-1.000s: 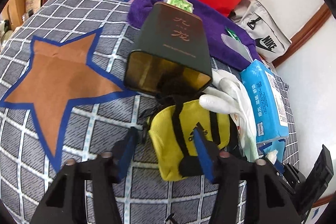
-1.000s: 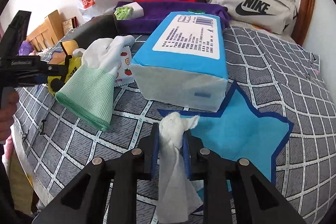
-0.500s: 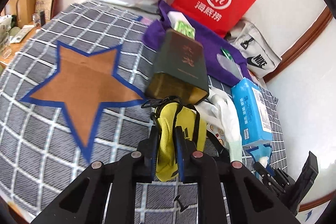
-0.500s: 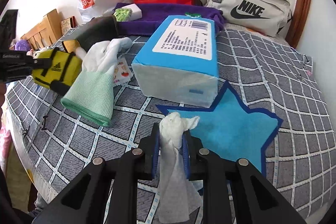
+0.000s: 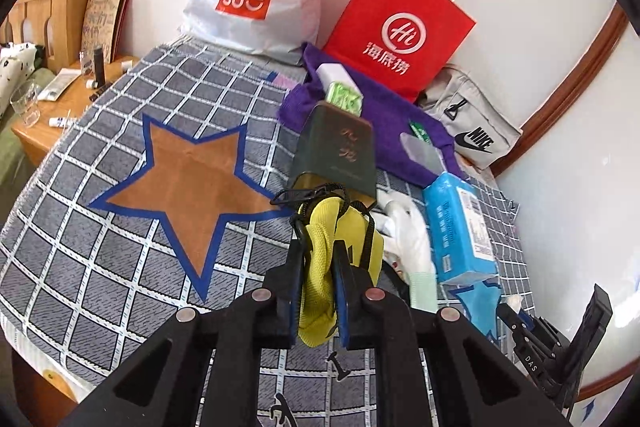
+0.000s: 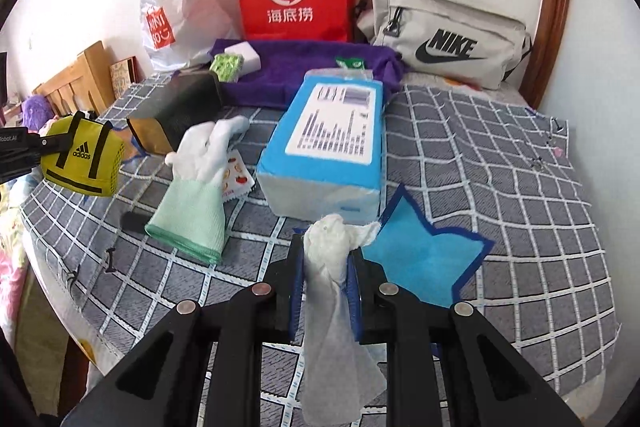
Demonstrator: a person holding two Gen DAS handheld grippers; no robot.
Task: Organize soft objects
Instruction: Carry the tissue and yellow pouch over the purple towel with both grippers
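L tongs [image 5: 317, 293] pinch yellow pouch [image 5: 340, 247] by a fold, R tongs [image 6: 325, 291] pinch tissue [image 6: 334, 291] — either may slip free above blue tissue pack [image 6: 332, 139] if jolted.

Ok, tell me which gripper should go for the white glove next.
Neither is free. The left gripper is shut on the yellow pouch, the right gripper on a tissue. The glove lies between them, so probably whichever unloads first, perhaps the right, with the blue star beside it.
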